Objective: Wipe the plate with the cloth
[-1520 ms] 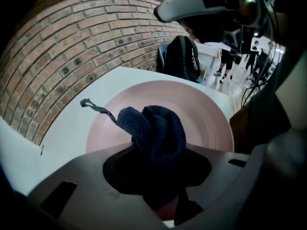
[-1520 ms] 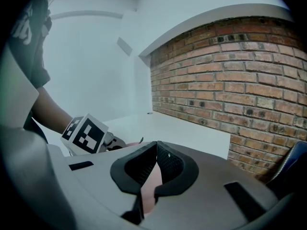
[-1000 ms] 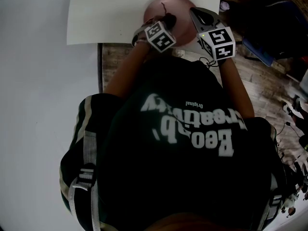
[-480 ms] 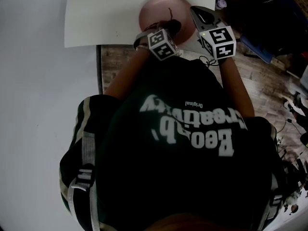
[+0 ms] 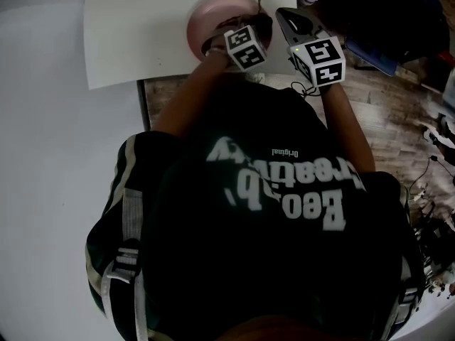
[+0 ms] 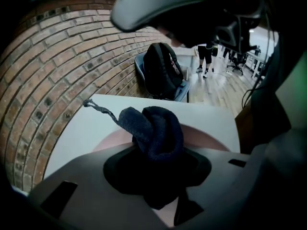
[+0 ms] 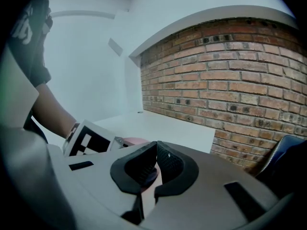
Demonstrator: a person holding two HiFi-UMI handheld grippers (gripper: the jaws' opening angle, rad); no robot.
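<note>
Cloth held over the pink plate

Left tongs (image 6: 157, 174) grip a bunched dark blue cloth (image 6: 156, 131) above the plate (image 5: 207, 21) on the white tabletop (image 5: 142, 38); right tongs (image 7: 154, 152) are closed on the plate's rim.

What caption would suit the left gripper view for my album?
Left gripper clamps a balled dark-blue cloth over a pink plate on a white table, brick wall behind.

The cloth (image 6: 154, 128) is sitting between the left gripper's (image 6: 158, 171) jaws, over the plate (image 5: 207, 21); the plate is resting near the table's (image 5: 142, 41) right near corner; the right gripper (image 7: 154, 163) is pinching its right rim.
</note>
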